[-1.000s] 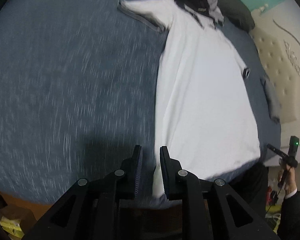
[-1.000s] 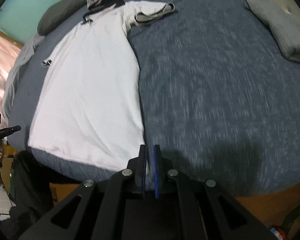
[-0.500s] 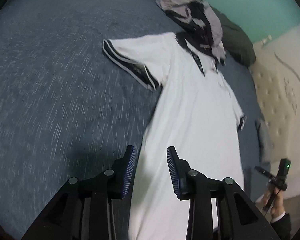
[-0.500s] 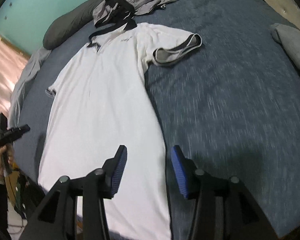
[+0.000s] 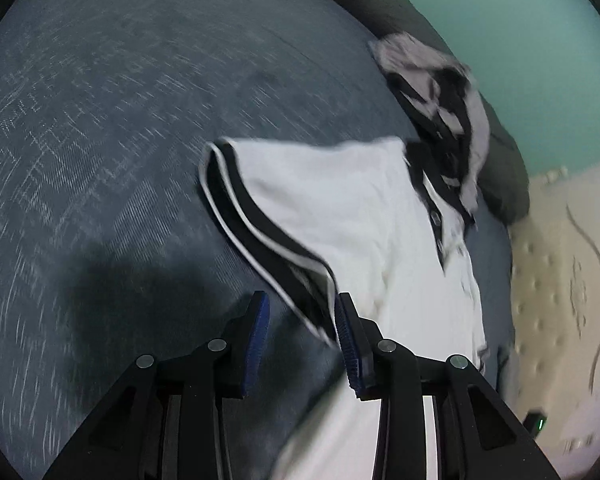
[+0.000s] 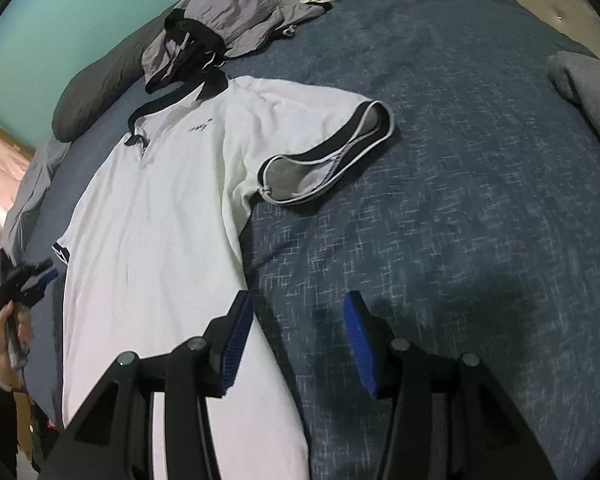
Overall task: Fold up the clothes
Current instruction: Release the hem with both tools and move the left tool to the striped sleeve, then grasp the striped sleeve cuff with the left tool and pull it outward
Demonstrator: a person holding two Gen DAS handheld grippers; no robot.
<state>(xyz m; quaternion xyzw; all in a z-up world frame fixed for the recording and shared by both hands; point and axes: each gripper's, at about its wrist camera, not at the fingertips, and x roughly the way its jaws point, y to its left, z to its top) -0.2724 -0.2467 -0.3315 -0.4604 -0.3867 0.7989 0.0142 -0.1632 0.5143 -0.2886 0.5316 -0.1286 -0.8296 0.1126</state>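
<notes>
A white polo shirt (image 6: 160, 220) with black collar and black-trimmed sleeves lies flat, front up, on the blue bedspread (image 6: 460, 200). In the left wrist view the shirt (image 5: 340, 208) spreads right of centre. Its striped sleeve cuff (image 5: 260, 220) runs down into the gap of my left gripper (image 5: 302, 320), which is open, pads not pressing. My right gripper (image 6: 298, 328) is open over the shirt's side edge below the other sleeve (image 6: 324, 156), nothing held. The right wrist view also shows the left gripper (image 6: 40, 276), held in a hand at the shirt's far side.
A crumpled grey and black garment (image 6: 228, 20) lies just past the collar, against a dark pillow (image 6: 100, 76). A folded grey item (image 6: 584, 84) sits at the bed's right. A beige tufted headboard (image 5: 560, 280) and a teal wall (image 5: 520, 40) border the bed.
Both grippers went from shut or nearly shut at the hem to open. Both moved up along the shirt's sides toward the sleeves; the left now has the cuff between its fingers.
</notes>
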